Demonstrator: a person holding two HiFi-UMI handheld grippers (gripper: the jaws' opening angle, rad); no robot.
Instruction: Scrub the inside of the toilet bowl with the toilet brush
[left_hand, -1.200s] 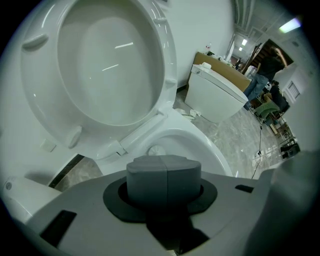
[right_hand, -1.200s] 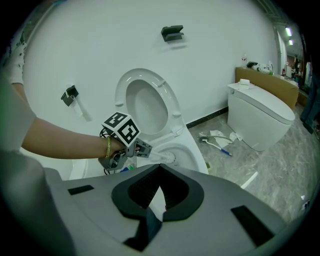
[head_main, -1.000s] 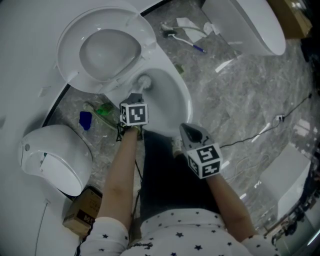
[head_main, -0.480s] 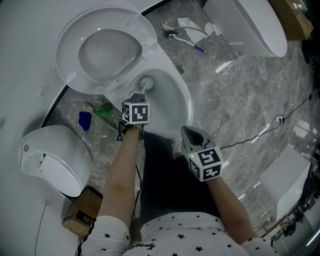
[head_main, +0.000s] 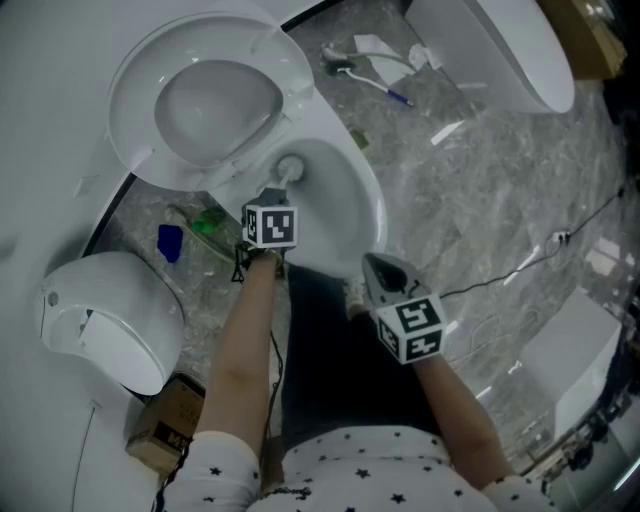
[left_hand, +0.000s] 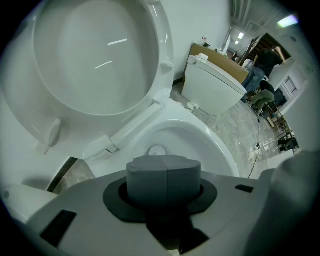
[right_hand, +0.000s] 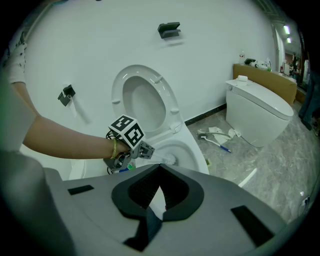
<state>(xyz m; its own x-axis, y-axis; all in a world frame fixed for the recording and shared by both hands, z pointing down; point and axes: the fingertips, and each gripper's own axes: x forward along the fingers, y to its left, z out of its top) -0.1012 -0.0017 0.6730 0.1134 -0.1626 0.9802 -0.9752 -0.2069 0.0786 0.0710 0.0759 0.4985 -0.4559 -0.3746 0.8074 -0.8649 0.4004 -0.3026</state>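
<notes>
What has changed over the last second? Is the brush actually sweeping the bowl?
Barely. The left gripper edged slightly right and back, still shut on the toilet brush. The brush head stays at the hinge end of the toilet bowl, and no real stroke shows. The right gripper drifted a little toward the person, open and empty. Nothing was taken or released, and the raised seat is unchanged.
</notes>
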